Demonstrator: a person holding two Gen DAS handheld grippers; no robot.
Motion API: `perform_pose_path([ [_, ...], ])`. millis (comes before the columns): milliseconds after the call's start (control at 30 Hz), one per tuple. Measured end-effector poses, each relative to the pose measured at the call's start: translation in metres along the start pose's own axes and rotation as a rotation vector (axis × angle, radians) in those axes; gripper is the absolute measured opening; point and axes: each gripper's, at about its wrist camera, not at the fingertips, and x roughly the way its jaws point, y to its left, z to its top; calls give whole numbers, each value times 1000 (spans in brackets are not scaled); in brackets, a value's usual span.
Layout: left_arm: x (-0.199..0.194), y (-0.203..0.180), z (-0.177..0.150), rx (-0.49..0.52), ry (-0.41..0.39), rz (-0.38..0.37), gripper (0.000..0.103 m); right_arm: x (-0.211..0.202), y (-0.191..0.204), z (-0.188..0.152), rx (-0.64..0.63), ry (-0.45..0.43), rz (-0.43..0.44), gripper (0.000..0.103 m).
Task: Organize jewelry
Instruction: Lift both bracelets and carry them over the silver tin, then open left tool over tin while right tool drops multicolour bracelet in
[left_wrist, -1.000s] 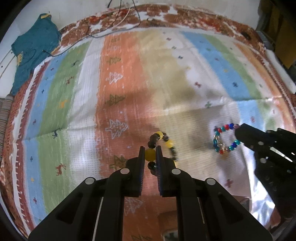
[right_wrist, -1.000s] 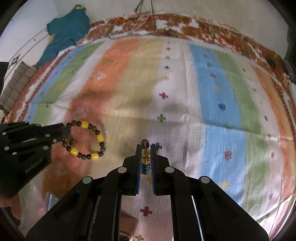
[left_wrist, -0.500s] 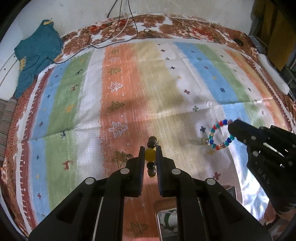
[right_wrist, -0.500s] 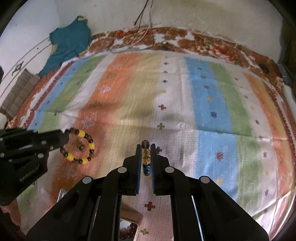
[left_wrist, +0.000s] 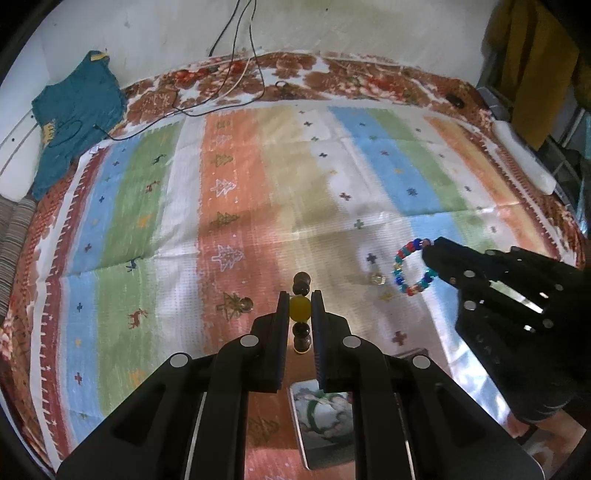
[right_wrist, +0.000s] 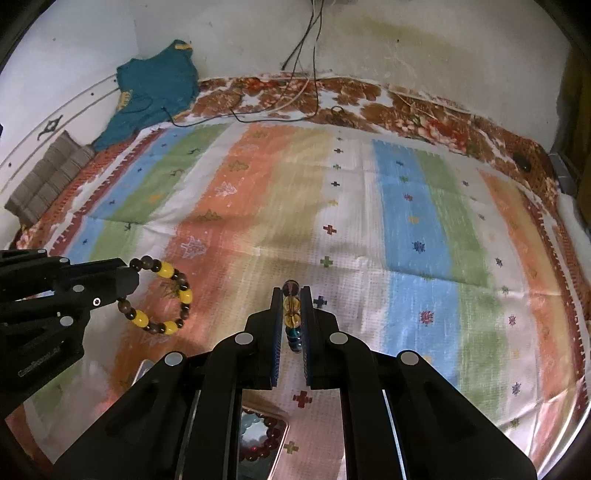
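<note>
Both tools were raised above the striped, multicoloured bedspread (left_wrist: 258, 206) w/ a bracelet clamped in each. The left tool (left_wrist: 300, 308) was closed on the yellow-and-dark-brown round-bead bracelet (right_wrist: 162, 297), pinched at one yellow bead, the loop hanging free beside the fingers in the right wrist view. The right tool (right_wrist: 291, 317) was closed on the multicoloured small-bead bracelet (left_wrist: 412, 267), gripped across a few amber and teal beads. Risks, as judged: round smooth beads could roll out of the flat pads if the grip eased or the tool was swung; a slip would drop the loop onto the bed. Elastic cord could be overstretched if snagged. A small box w/ beads (right_wrist: 260, 435) was seen below the right tool; a release made off-centre would prob. miss it. Contents of the second box (left_wrist: 323, 424) could not be made out.
</note>
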Motion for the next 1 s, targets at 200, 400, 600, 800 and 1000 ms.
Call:
perform_pose_path([
  [200, -22, -6, -7, 0, -36, -29, 11, -16, 5, -5, -6, -24, 17, 10],
  [400, -42, -12, -19, 11, -70, -44, 11, -35, 11, -13, -12, -43, 43, 10],
  [600, -56, -21, -30, 35, -92, -55, 11, -55, 18, -22, -19, -67, 62, 10],
  [800, -58, -27, -43, 63, -89, -38, 11, -63, 20, -32, -26, -75, 70, 10],
  [1000, -65, -28, -51, 65, -94, -44, 11, -73, 23, -41, -29, -80, 84, 10],
])
